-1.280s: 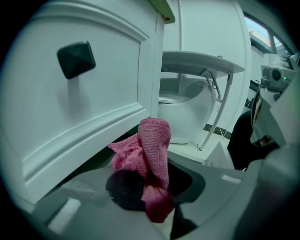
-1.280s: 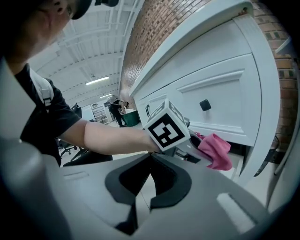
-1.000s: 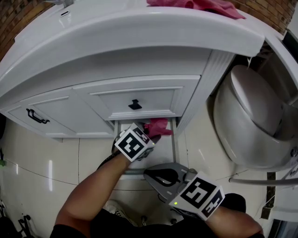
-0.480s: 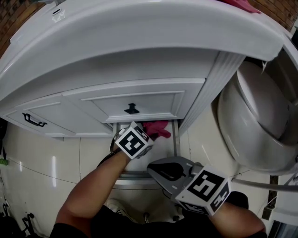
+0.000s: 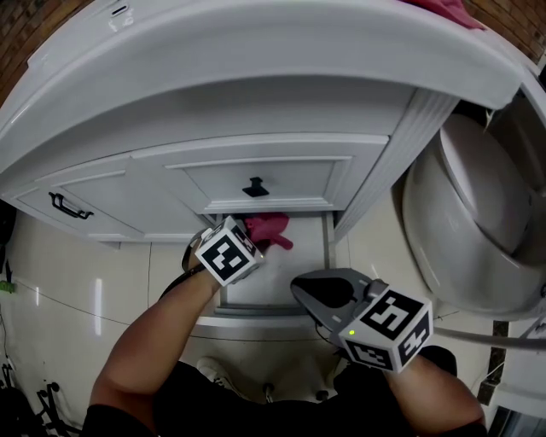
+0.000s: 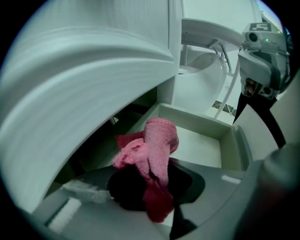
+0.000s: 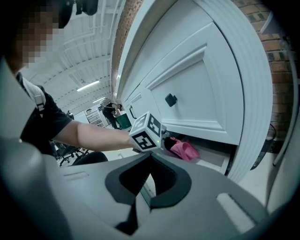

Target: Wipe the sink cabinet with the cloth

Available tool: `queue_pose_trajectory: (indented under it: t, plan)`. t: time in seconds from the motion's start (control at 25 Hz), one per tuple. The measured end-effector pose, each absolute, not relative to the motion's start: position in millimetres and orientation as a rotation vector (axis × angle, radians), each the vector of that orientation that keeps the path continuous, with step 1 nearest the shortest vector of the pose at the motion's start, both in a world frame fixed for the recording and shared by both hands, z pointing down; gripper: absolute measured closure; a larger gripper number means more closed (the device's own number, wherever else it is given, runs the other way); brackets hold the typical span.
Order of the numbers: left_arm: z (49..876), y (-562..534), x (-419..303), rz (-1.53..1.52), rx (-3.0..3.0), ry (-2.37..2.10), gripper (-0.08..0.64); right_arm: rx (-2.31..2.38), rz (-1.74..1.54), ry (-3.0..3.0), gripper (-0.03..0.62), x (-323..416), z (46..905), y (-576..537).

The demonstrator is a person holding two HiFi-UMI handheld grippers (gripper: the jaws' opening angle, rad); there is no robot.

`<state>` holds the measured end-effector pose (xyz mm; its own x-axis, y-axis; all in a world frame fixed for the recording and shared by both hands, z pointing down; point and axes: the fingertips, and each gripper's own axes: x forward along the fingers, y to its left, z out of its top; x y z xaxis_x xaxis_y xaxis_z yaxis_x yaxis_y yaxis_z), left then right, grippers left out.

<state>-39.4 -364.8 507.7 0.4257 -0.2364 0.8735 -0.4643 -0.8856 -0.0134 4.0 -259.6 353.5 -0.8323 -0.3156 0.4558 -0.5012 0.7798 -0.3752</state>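
Cloth (image 6: 153, 149) is sitting bunched in your left claw (image 5: 253, 241), whose jaws are pinching it tight, so a pink wad is sticking out ahead of them. In the head view it is showing just below the centre of the frame, at the back of the bottom drawer (image 5: 286, 286), which is standing open under the sink cabinet (image 5: 256, 171).

As I am judging it, you are on the wiping step itself, with the inside of the drawer as the patch in hand. The wad is hanging close over the drawer's floor, near the dark gap under the drawer front above. I cannot tell whether it is touching.

Your right claw (image 5: 314, 296) is hovering at the lower right of the frame, near the drawer's front edge, with its jaws together and nothing between them.

For the next move you are probably needing to press the wad flat onto the drawer floor and draw it toward yourself, then run it along the side walls. Your right claw is looking free to steady the drawer.

A second pink rag (image 5: 445, 10) is lying on the sink top at the upper right edge, well apart from all this.
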Motion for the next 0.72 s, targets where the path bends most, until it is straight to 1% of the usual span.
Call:
queue_pose_trajectory:
  t: [0.16,0.36,0.56,0.72]
  plan:
    - [513,-367,-57,1.5,2.424,-0.652,0.462,0.65,0.675,-2.577,0.586,5,359,-264]
    - [504,-370,-61,1.452,2.422,-0.659,0.462,0.618,0.638,-2.562,0.586,-3,359,-255]
    - [497,-358,-39,1.392,2.484,-0.539,0.462,0.362,0.532,-2.574,0.586,-49,341,-202]
    - [489,-353,-5,1.331,2.554,-0.444,0.462,0.218,0.515,-2.511,0.586,-77,359,-168]
